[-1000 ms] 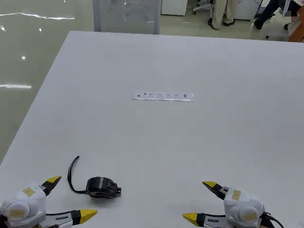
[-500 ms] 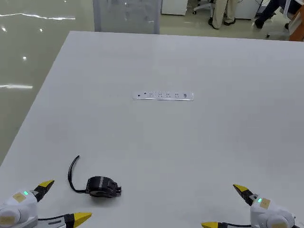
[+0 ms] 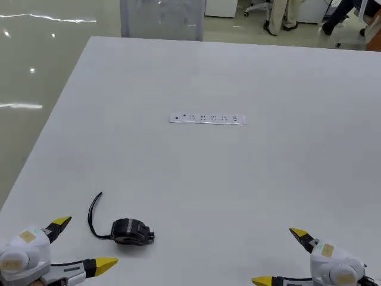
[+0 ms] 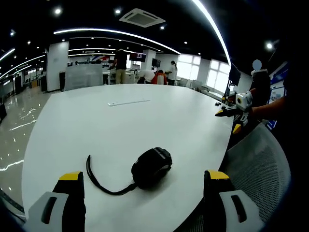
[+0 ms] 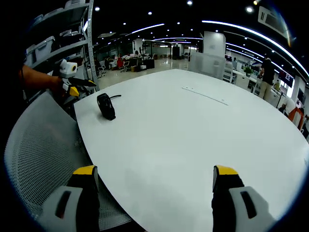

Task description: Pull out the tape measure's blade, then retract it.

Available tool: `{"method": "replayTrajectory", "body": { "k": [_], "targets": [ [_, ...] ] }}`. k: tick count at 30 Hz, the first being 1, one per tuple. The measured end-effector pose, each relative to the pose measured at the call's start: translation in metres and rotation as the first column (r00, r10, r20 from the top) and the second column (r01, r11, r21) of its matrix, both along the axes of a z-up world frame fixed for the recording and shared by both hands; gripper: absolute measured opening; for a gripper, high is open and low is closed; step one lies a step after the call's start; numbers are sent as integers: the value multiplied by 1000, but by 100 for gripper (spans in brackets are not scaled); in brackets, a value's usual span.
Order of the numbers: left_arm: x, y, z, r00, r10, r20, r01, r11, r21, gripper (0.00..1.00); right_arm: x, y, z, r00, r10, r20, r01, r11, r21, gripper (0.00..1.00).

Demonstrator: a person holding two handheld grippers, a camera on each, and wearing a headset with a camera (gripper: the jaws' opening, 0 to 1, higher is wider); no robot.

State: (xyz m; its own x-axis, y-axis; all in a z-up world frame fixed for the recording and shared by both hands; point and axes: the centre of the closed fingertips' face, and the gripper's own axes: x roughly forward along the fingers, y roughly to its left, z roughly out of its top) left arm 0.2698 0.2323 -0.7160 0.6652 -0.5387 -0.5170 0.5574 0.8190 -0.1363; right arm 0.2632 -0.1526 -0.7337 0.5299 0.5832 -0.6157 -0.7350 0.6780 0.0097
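The white table (image 3: 250, 179) takes most of the head view, and a white power strip (image 3: 207, 118) lies flat near its middle. The two gripper views add more around it: a grey mesh chair back (image 5: 41, 145) at the near edge of the table, and an office with ceiling lights behind. The left gripper (image 3: 84, 242) is at the near left, with its jaws wide apart and holding nothing. The right gripper (image 3: 280, 256) is at the near right, equally wide and empty. The black tape measure (image 3: 132, 231) lies on the table just beyond the left gripper's yellow tips, not touching them. Its black strap (image 3: 92, 213) curls to the left.
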Motion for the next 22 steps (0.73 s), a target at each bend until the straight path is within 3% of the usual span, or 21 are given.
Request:
{"method": "replayTrajectory", "body": {
  "k": [4, 11, 22],
  "targets": [
    [-3, -3, -2, 1000, -15, -5, 15, 1000, 14, 100, 3, -1, 5, 1000, -12, 3, 12, 1000, 13, 100],
    [-6, -2, 0, 1000, -9, -8, 9, 1000, 10, 100, -2, -1, 0, 1000, -2, -7, 2, 1000, -2, 100],
    [-1, 5, 4, 1000, -2, 1, 2, 1000, 18, 100, -4, 0, 1, 1000, 9, 1, -9, 1000, -12, 100]
  ]
}}
